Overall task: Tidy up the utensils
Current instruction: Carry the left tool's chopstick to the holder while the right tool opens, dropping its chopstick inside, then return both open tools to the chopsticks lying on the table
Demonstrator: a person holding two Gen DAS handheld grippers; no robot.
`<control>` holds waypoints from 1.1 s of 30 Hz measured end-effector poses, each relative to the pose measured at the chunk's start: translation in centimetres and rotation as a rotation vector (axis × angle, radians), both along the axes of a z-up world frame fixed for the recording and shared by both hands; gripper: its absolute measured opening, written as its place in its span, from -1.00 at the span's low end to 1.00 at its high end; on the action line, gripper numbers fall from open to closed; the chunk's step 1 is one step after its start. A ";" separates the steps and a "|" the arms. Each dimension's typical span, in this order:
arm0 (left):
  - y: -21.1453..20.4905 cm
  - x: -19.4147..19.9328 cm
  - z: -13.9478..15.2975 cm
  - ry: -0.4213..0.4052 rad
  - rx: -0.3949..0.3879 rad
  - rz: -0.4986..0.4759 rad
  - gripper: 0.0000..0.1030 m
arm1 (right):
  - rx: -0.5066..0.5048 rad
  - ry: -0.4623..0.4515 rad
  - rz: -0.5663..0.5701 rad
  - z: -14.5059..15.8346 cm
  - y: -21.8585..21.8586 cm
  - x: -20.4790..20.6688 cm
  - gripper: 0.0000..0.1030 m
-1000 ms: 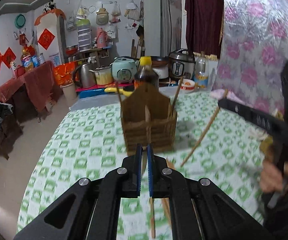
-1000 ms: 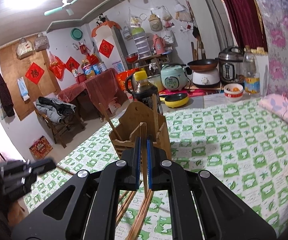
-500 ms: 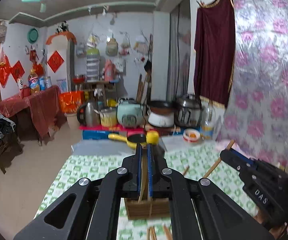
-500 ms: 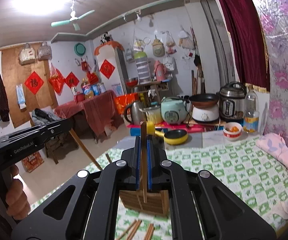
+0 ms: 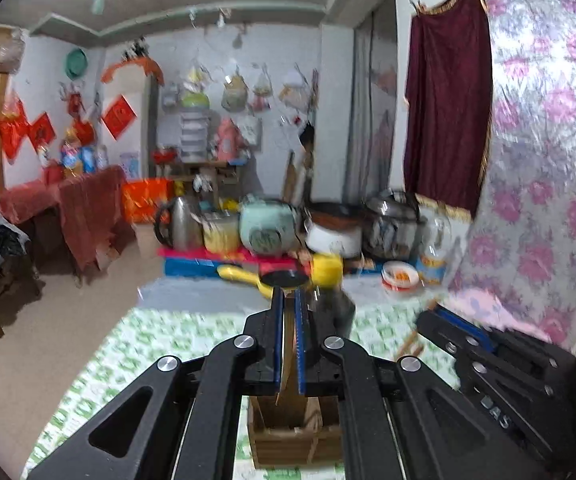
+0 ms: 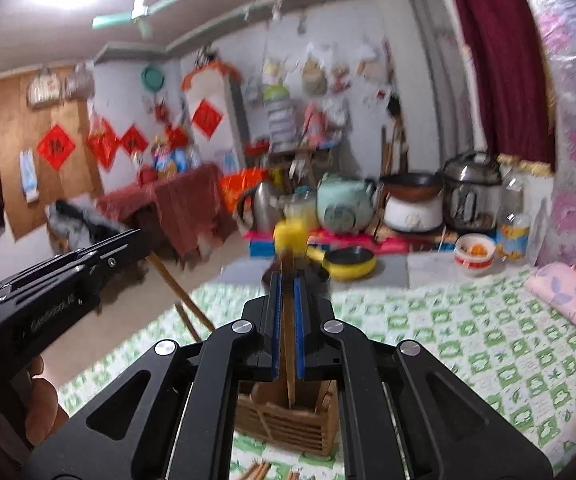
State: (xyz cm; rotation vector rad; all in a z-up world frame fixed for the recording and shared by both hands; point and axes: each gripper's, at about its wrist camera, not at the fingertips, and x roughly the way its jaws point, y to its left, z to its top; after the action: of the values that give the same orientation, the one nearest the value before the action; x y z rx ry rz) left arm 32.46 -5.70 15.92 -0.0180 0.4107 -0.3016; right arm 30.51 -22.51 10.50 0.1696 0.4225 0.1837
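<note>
We hold our left gripper (image 5: pixel 288 300) over the wooden utensil holder (image 5: pixel 292 436), its blue pads pressed together on a wooden chopstick (image 5: pixel 288 344) that hangs down between them toward the open top of the box. In the right wrist view that same gripper comes in from the left, and the chopstick slants down and to the right from its tip.

Our right gripper (image 6: pixel 286 280) also stands above the holder (image 6: pixel 283 420). Its jaws are opening: a narrow gap shows on either side of the upright chopstick (image 6: pixel 289 344) between the pads, and the stick's lower end reaches down inside the box. We cannot tell whether the pads are touching it at all. From the left wrist view the right gripper (image 5: pixel 428 316) sits to the right, with a bit of stick poking out at its tip.

The holder rests on the green-and-white checked tablecloth (image 6: pixel 488 344), near us and just below both claws. More loose chopsticks (image 6: pixel 259 472) lie on the cloth on the near side of the box. A dark bottle with a yellow cap (image 5: pixel 328 272) stands just beyond the holder.
</note>
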 end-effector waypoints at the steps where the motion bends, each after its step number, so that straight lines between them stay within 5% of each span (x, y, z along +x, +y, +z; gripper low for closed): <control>1: -0.1 0.5 -0.5 0.029 0.010 -0.010 -0.85 | -0.001 0.013 -0.009 -0.4 0.0 0.3 -0.73; 3: -0.2 1.3 -1.3 0.078 0.018 -0.027 -0.64 | -0.001 0.031 -0.009 -0.9 0.0 0.6 -0.65; 5: -0.2 1.5 -1.7 0.094 0.003 -0.040 -0.10 | -0.003 0.020 -0.021 -0.7 -0.2 0.3 -0.65; 13: 0.5 0.3 -0.9 0.043 -0.002 0.019 0.70 | 0.026 -0.028 -0.057 0.3 -1.5 -1.2 -0.12; 21: 1.9 -0.3 -0.1 0.049 -0.052 0.045 0.86 | 0.093 -0.053 -0.058 1.2 -2.6 -2.3 0.29; 33: 2.2 -3.5 -1.7 0.033 0.049 0.102 0.89 | 0.039 -0.090 -0.035 2.4 -0.8 -5.9 0.57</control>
State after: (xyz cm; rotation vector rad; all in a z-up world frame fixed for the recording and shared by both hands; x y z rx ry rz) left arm 28.93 -3.45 14.25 0.0043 0.4484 -0.1905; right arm 24.58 -23.31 12.87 0.2062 0.3259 0.1647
